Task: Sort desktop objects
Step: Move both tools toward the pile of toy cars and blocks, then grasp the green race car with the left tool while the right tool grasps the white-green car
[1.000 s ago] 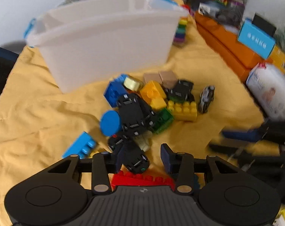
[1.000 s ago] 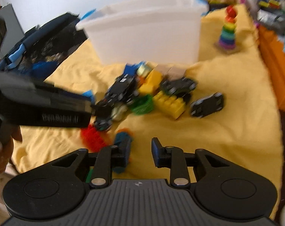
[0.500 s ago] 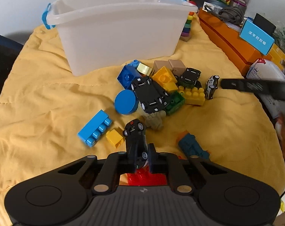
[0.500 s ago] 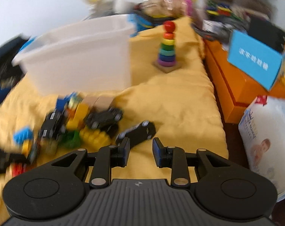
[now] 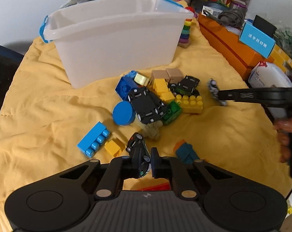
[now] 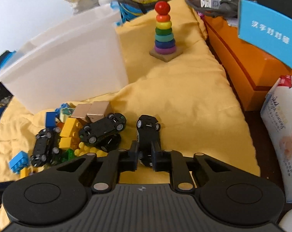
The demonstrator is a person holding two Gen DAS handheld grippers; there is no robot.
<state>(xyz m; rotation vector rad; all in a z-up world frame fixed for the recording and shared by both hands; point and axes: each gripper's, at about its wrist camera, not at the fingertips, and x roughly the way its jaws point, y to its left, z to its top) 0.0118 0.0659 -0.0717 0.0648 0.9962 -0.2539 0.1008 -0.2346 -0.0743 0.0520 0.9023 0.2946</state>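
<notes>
A heap of toy bricks and black toy cars (image 5: pixel 148 104) lies on the yellow cloth (image 5: pixel 39 104) in front of a white plastic bin (image 5: pixel 115 38). My left gripper (image 5: pixel 141 161) is shut on a small black toy car (image 5: pixel 138 150) at the near edge of the heap. My right gripper (image 6: pixel 144 155) is shut on another black toy car (image 6: pixel 148 133), lying on its side just right of the heap. In the left wrist view that right gripper (image 5: pixel 221 96) reaches in from the right, pinching the same car (image 5: pixel 213 89).
A rainbow ring stacker (image 6: pixel 164 34) stands behind the bin (image 6: pixel 68 61). Orange boxes (image 6: pixel 242 58) with a blue card (image 6: pixel 269 40) line the right side, with a white wipes pack (image 6: pixel 283 127) nearer. A person's hand (image 5: pixel 287 135) holds the right gripper. Bare cloth lies to the right of the heap.
My left gripper shut on a black car and drew it back from the heap. My right gripper swung from the heap's left side to its right and shut on the lone black car.
</notes>
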